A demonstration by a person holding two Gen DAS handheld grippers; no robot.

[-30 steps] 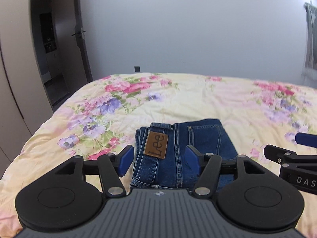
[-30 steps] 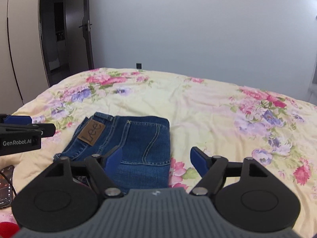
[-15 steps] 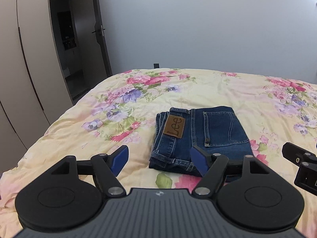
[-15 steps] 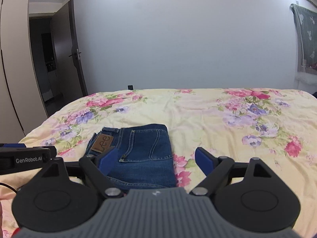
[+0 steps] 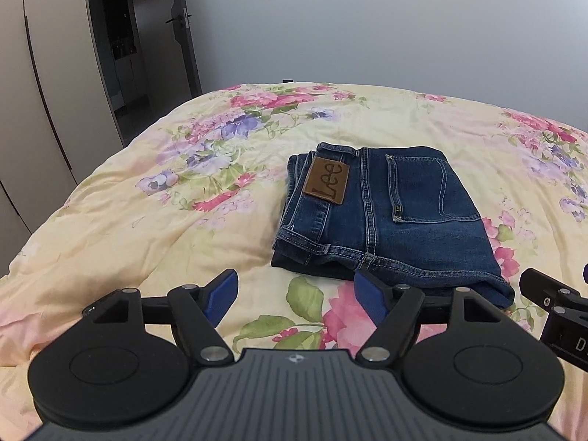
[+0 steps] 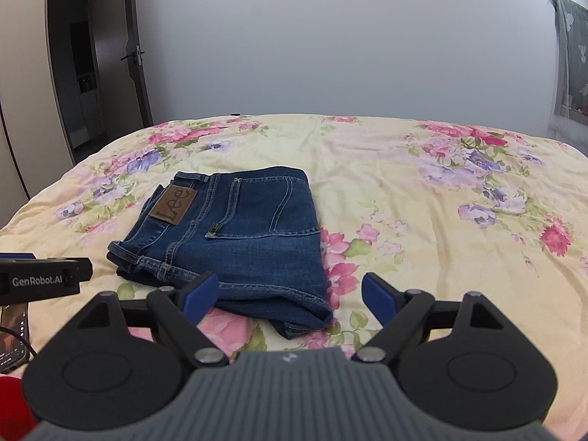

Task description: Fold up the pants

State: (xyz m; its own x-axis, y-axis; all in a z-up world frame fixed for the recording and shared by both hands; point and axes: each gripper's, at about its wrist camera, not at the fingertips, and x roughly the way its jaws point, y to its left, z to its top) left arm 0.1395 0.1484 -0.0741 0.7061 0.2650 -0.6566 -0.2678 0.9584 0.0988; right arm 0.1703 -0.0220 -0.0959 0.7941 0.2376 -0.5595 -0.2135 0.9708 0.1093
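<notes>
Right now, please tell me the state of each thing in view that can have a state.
jeans: folded into a compact stack, lying flat on the bed, held by neither gripper.
left gripper: open, nothing between its fingers.
right gripper: open, nothing gripped.
door: open.
bedspread: spread out, slightly wrinkled.
phone: screen lit.

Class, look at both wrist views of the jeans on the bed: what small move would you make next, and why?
Probably draw both grippers back from the bed. The jeans already lie in a compact folded stack on the floral bedspread, label patch up. The left gripper and the right gripper are open and empty, their jaws having just been opening, so nothing seems left to fold.
</notes>
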